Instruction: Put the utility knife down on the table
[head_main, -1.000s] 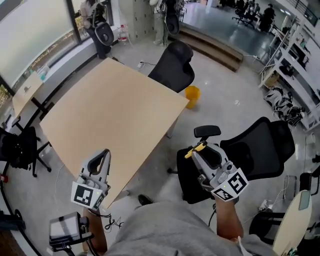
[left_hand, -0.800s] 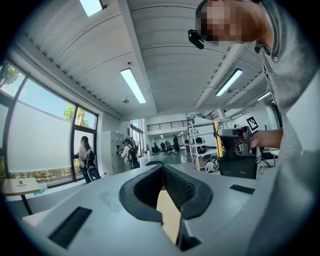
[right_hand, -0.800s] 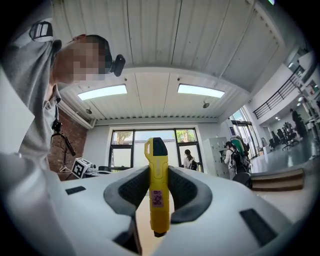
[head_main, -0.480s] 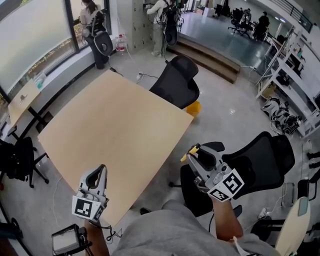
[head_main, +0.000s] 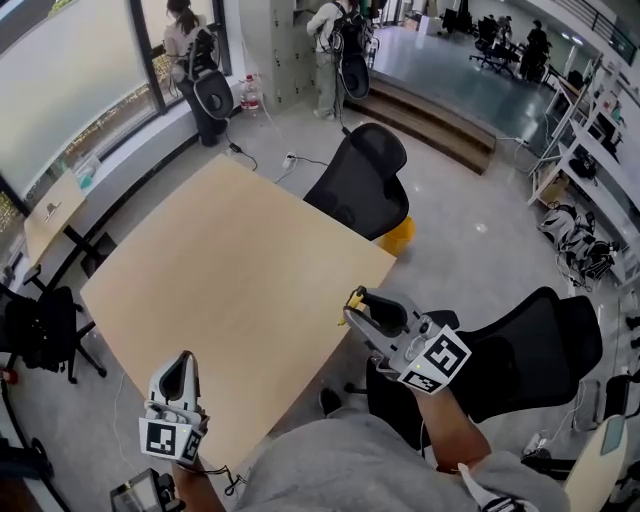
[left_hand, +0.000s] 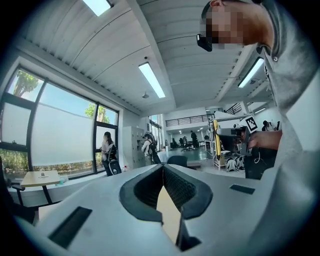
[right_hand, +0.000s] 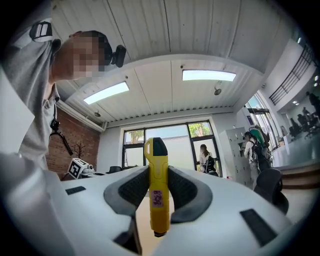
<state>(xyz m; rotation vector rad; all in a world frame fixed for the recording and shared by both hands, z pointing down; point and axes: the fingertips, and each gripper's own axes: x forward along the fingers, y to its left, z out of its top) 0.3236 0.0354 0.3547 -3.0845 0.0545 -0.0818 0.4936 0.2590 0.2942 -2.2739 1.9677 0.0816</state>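
A yellow utility knife (right_hand: 156, 190) with a black tip stands upright between the pads of my right gripper (right_hand: 156, 175), which is shut on it. In the head view the right gripper (head_main: 358, 308) holds the knife (head_main: 353, 299) in the air just off the right corner of the light wooden table (head_main: 230, 270). My left gripper (head_main: 184, 362) hangs over the table's near edge. In the left gripper view the left gripper (left_hand: 163, 170) has its jaws meeting at the tips with nothing held.
A black office chair (head_main: 365, 180) stands at the table's far side with a yellow bin (head_main: 400, 235) beside it. Another black chair (head_main: 530, 350) is behind my right hand. A small desk (head_main: 50, 215) and a dark chair (head_main: 35, 320) stand left. People stand by the far window.
My right gripper has carried the knife leftward, from over the black chair to the table's right corner. The left gripper has drawn back toward me.
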